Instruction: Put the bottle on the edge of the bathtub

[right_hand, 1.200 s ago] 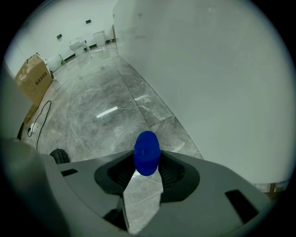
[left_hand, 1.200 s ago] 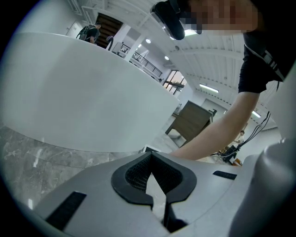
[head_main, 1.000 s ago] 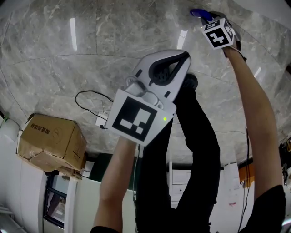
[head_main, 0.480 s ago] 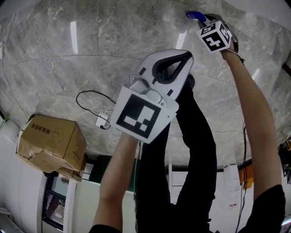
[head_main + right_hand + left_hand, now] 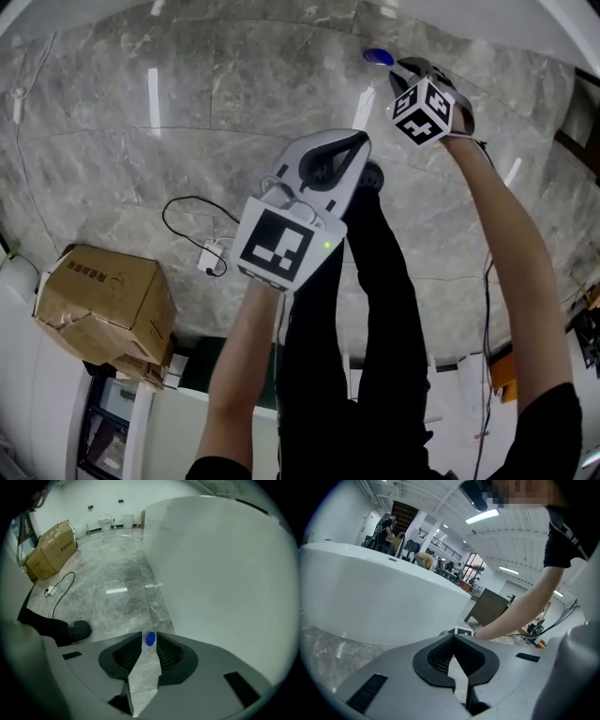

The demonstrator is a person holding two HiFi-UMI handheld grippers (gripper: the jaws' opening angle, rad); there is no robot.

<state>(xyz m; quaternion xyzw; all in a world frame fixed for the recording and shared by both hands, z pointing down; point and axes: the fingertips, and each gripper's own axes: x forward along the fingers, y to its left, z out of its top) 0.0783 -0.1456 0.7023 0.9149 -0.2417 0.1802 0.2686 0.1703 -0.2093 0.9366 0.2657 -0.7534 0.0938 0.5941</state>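
Blue-capped clear bottle (image 5: pixel 149 640) is being pinched between the tips of the right gripper (image 5: pixel 149 635), whose jaws have just been closing on it. It is being held over the grey marble floor (image 5: pixel 122 588), just beside the white bathtub (image 5: pixel 225 564) wall. Left gripper (image 5: pixel 452 637) is being held with jaws pressed together, nothing between them, above the person's black-trousered leg (image 5: pixel 375 281).

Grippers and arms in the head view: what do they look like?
The left gripper and right gripper: light grey shells, black ribbed fingers, each with a cube of black-and-white square markers. A small green light shows on the left one. Short black sleeves leave the arms bare.
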